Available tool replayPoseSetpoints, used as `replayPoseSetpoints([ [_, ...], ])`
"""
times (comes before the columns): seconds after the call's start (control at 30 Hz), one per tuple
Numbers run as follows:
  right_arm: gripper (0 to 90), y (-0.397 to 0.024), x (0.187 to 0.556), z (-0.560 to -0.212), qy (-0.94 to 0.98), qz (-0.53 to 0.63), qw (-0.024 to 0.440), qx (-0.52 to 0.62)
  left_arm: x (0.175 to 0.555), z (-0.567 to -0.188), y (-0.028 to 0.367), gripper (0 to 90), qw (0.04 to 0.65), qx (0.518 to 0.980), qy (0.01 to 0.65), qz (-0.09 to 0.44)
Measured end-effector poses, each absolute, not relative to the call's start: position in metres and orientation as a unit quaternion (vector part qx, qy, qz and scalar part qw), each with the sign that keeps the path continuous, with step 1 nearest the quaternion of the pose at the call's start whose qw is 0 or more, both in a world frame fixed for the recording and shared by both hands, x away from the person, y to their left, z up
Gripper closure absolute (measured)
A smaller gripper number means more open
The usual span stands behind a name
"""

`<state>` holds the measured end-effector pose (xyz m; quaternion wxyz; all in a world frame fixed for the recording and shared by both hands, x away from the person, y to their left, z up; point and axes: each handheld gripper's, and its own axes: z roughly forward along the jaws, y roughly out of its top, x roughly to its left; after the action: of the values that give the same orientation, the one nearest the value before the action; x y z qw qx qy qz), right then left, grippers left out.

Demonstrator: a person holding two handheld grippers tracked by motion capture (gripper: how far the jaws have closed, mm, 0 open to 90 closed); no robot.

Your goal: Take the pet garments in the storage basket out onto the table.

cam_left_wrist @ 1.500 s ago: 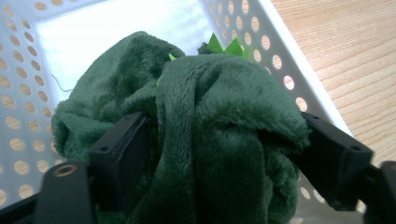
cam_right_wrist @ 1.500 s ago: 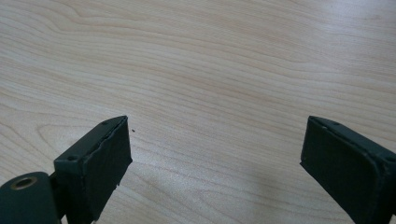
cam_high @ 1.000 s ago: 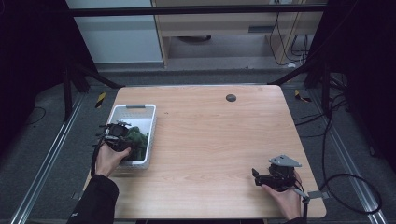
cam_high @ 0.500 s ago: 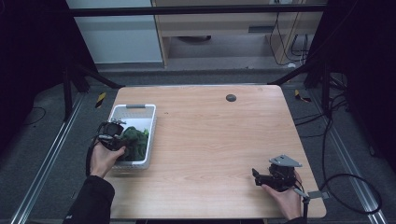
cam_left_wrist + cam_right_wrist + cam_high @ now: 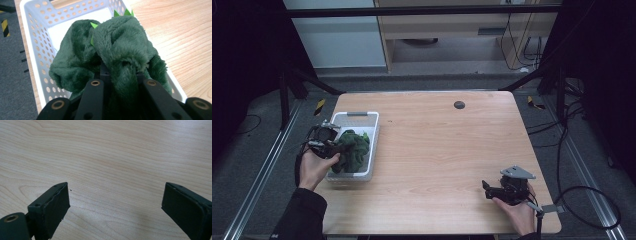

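Note:
A dark green plush toy with light green spikes hangs partly lifted over the white perforated basket at the table's left edge. My left gripper reaches in from the basket's left side and is shut on it. In the left gripper view the plush toy bunches up between both jaws of the left gripper, hiding their tips, with the basket beneath. My right gripper rests near the table's front right, open. In the right gripper view the right gripper has only bare wood between its jaws.
A small dark round spot marks the wooden table near its far edge. Black frame rails run along both sides of the table, and a cabinet stands behind it. A cable trails from the right gripper off the front right corner.
My left hand has risen and drawn back a little, pulling the green plush toy up from the basket. The right hand and its gripper have stayed put.

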<state>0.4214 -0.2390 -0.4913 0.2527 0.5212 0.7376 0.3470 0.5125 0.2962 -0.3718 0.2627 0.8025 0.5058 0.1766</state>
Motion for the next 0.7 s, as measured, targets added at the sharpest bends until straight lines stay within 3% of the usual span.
replayPoseSetpoints([
  [0.7,7.6,-0.239,0.421,-0.491,0.737,0.347,0.253,0.521,0.494,-0.329,0.296,78.4,0.285,0.814,0.467,0.195],
])
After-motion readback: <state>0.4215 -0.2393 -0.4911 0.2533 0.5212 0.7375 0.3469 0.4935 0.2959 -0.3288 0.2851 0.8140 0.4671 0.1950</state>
